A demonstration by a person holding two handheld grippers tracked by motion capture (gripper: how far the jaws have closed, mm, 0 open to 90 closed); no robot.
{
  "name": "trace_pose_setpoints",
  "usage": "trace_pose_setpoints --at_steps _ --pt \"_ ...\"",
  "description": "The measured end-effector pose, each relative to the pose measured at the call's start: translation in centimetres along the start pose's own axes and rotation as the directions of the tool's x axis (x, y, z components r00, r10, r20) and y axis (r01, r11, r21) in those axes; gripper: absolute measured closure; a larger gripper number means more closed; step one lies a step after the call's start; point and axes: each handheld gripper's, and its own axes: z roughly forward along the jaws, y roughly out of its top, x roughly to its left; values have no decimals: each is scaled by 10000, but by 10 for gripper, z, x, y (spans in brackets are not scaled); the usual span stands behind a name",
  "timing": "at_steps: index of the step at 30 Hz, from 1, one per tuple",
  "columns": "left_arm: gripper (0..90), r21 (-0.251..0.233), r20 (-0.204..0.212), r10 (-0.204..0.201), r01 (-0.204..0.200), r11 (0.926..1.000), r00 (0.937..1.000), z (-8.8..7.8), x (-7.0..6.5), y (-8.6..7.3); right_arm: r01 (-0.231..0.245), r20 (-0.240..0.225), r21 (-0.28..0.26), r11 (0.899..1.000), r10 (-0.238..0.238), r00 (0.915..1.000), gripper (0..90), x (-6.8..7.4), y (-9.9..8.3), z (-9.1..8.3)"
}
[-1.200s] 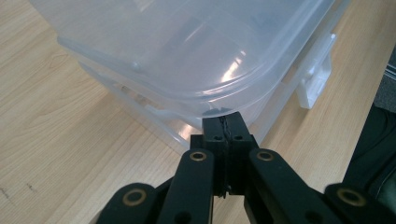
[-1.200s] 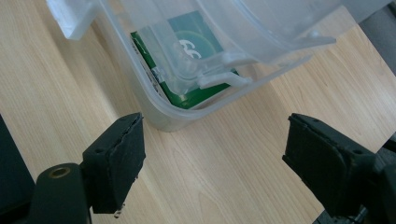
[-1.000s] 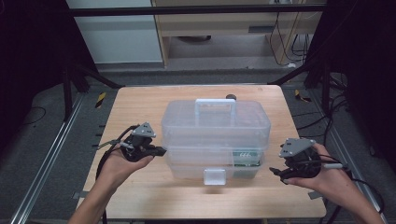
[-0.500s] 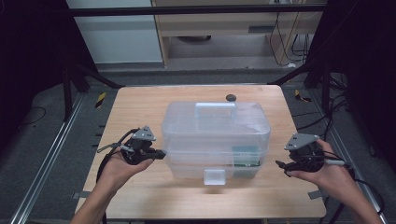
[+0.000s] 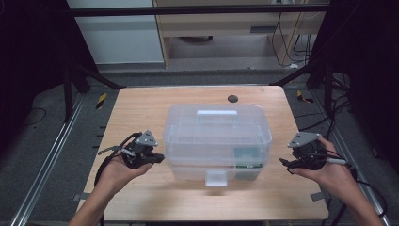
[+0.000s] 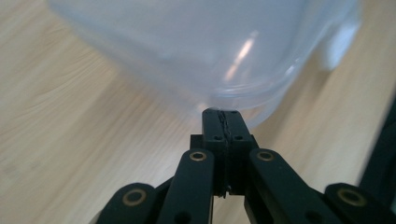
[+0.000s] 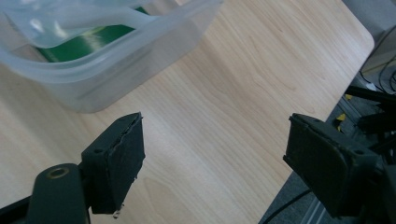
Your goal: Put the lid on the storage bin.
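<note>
High view has the clear storage box [image 5: 217, 141] sitting mid-worktop [image 5: 141, 108]. Left tool [image 5: 160, 158], jaws pinched together on nothing, is parked at the box's left edge. Right tool [image 5: 285, 164], jaws wide, has drifted outward and lower since a second ago, so probably no two-sided grab yet.

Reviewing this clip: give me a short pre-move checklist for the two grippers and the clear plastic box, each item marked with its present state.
1. Left gripper jaws shut, tips at the side of the clear plastic box: ok.
2. Left tips actually touching the box: cannot tell.
3. Right gripper jaws open, nothing between them: ok.
4. Right gripper at the box: not ok, apart from it.
5. Box lid down: ok.
6. Front latch fastened: cannot tell.
</note>
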Motion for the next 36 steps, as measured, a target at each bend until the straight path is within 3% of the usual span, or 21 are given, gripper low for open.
trace_pose_setpoints --at_steps 4,9,15,16,20,22,24,26,27,29,31,32,33,34,35,36 --pt "894 -13 -795 -351 351 9994 9962 -6 28 -6 -361 312 123 9993 357 9989 214 -8 2 12" --pt "894 -209 -1528 -1289 1272 9917 9798 7 67 -15 -1110 851 250 9935 1086 9904 238 -26 5 37" --pt "896 -178 -1947 -2105 2112 9773 9580 40 102 -31 -2324 1130 59 9726 2302 9666 249 -50 5 72" --pt "896 -178 -1947 -2105 2112 9773 9580 40 102 -31 -2324 1130 59 9726 2302 9666 249 -50 5 72" --pt "894 -235 -1999 -2497 2501 9679 9475 58 112 -39 -3135 1139 -253 9492 3143 9425 250 -61 1 98" --pt "878 -388 -2086 -2721 2701 9620 9394 67 116 -44 -3507 1159 -384 9357 3528 9285 250 -64 -2 111" --pt "849 -584 -2245 -2974 2918 9547 9280 75 121 -50 -3714 1144 -501 9271 3747 9201 252 -64 -3 119" --pt "790 -835 -2489 -3255 3146 9456 9122 83 126 -55 -4084 977 -591 9109 4125 9057 249 -64 -6 131" --pt "759 -926 -2627 -3253 3119 9456 9084 86 128 -58 -4254 899 -583 9031 4292 8987 246 -64 -7 136" --pt "710 -1066 -2895 -3371 3198 9415 8959 92 130 -61 -4422 759 -564 8951 4455 8921 244 -62 -9 145" --pt "626 -1396 -2999 -3629 3357 9316 8823 97 133 -66 -4524 720 -567 8900 4556 8872 238 -60 -9 151" --pt "535 -1435 -3085 -3663 3377 9302 8779 99 133 -67 -4749 510 -603 8780 4778 8770 220 -59 -9 156" --pt "468 -1521 -3138 -3702 3386 9286 8743 102 133 -69 -4856 451 -590 8722 4882 8715 220 -58 -10 158" --pt "468 -1572 -3111 -3740 3408 9269 8737 105 134 -70 -4856 451 -590 8722 4882 8715 212 -58 -10 158" --pt "400 -1613 -3118 -3838 3497 9229 8692 109 133 -71 -4860 406 -604 8719 4886 8716 200 -58 -11 161" --pt "356 -1590 -3075 -3885 3556 9210 8686 113 133 -73 -5030 251 -726 8613 5057 8623 196 -58 -12 162"
